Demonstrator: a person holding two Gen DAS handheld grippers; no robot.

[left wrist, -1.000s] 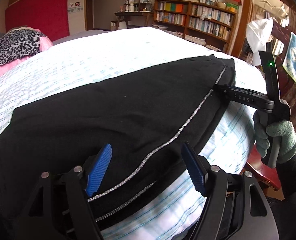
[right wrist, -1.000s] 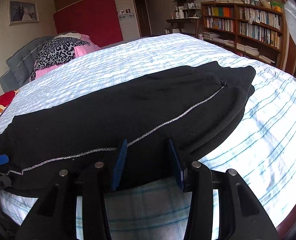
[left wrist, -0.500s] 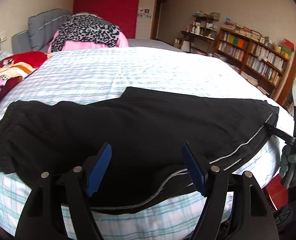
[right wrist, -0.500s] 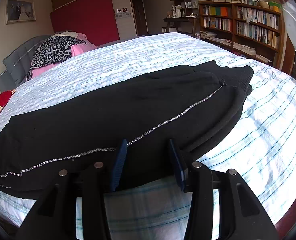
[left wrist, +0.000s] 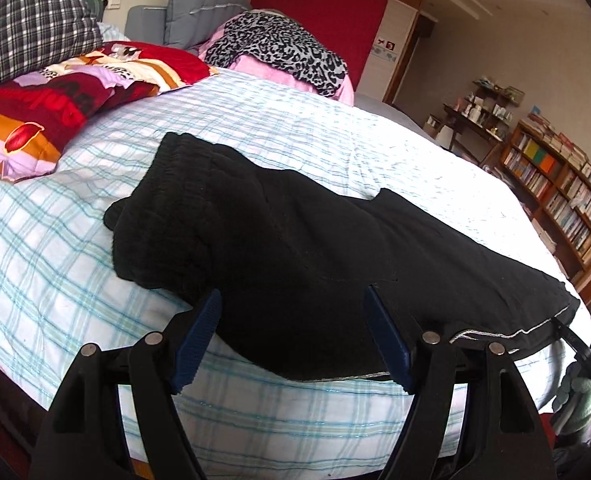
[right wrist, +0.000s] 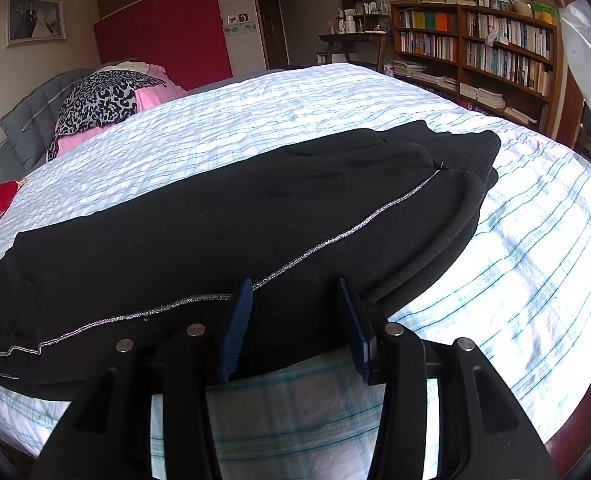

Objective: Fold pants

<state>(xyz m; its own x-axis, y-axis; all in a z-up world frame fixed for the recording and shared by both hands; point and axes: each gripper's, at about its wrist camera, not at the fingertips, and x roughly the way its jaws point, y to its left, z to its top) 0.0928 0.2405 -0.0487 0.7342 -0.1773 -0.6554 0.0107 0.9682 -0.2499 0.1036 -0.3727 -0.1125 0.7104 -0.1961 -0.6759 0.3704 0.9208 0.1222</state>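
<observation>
Black pants (left wrist: pixel 315 248) with a silver side stripe (right wrist: pixel 335 240) lie lengthwise on the checked bed sheet (left wrist: pixel 55 260), one leg folded over the other. My left gripper (left wrist: pixel 292 292) hovers at their near edge by the bunched waistband (left wrist: pixel 167 208). Its jaws are opening and grip nothing. My right gripper (right wrist: pixel 294 282) sits at the cuff end (right wrist: pixel 455 184), pads apart, with the pants' near edge lying between the fingers. In the left wrist view the right gripper (left wrist: pixel 575 340) shows at the far right, held by a gloved hand (left wrist: pixel 579 396).
A red patterned pillow (left wrist: pixel 55 108), a plaid pillow (left wrist: pixel 27 28) and a leopard-print cloth on pink bedding (left wrist: pixel 275 48) lie at the head of the bed. A bookshelf (right wrist: pixel 475 48) stands beyond the foot. The bed edge runs just below both grippers.
My left gripper has swung left along the pants from the striped leg end to the waistband end, rolling as it went. The right gripper has kept still.
</observation>
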